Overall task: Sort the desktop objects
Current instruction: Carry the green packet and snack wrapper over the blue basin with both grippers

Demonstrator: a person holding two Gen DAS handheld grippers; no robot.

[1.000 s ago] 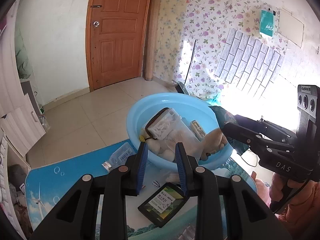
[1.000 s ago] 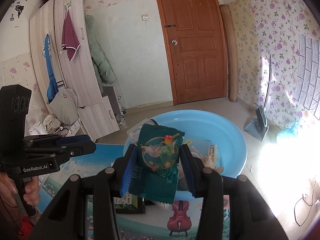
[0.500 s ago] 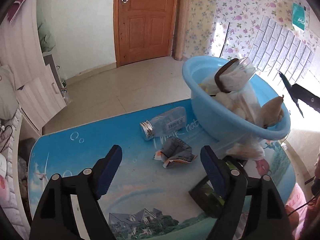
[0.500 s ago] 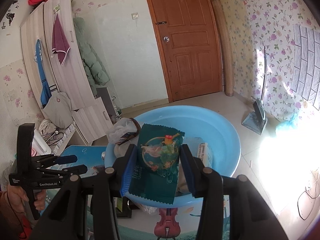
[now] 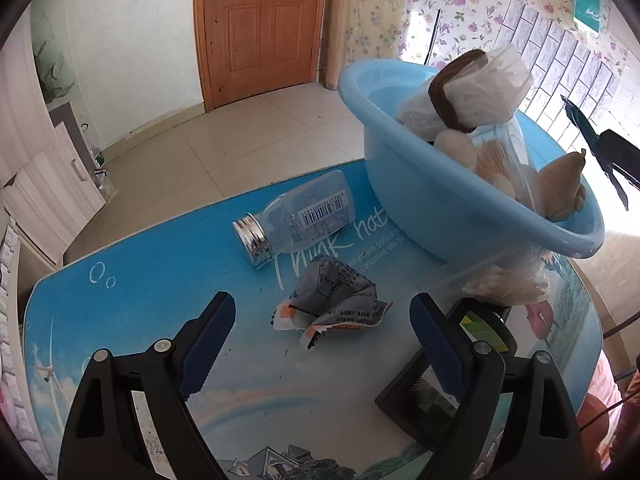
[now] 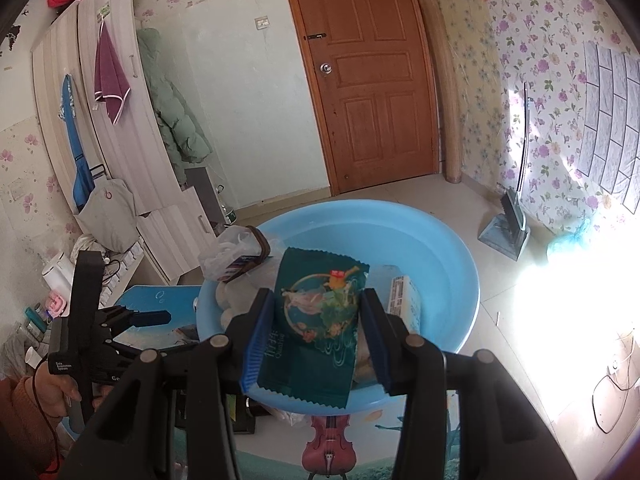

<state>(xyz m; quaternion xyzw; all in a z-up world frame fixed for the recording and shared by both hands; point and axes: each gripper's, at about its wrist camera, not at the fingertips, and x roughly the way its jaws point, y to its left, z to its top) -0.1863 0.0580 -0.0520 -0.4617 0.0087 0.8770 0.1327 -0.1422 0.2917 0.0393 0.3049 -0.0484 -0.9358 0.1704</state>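
Left gripper (image 5: 322, 316) fingers opening around crumpled wrapper (image 5: 332, 306) on desk (image 5: 140, 280), not touching. Light, crushable: pinch its bunched middle. Right gripper (image 6: 316, 328) pinches green sachet (image 6: 318, 320) over basin (image 6: 460, 264).

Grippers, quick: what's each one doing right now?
Left gripper: jaws opening, nothing gripped; a crumpled wrapper lies on the table between them.
Right gripper: shut on a green packet over the blue basin.
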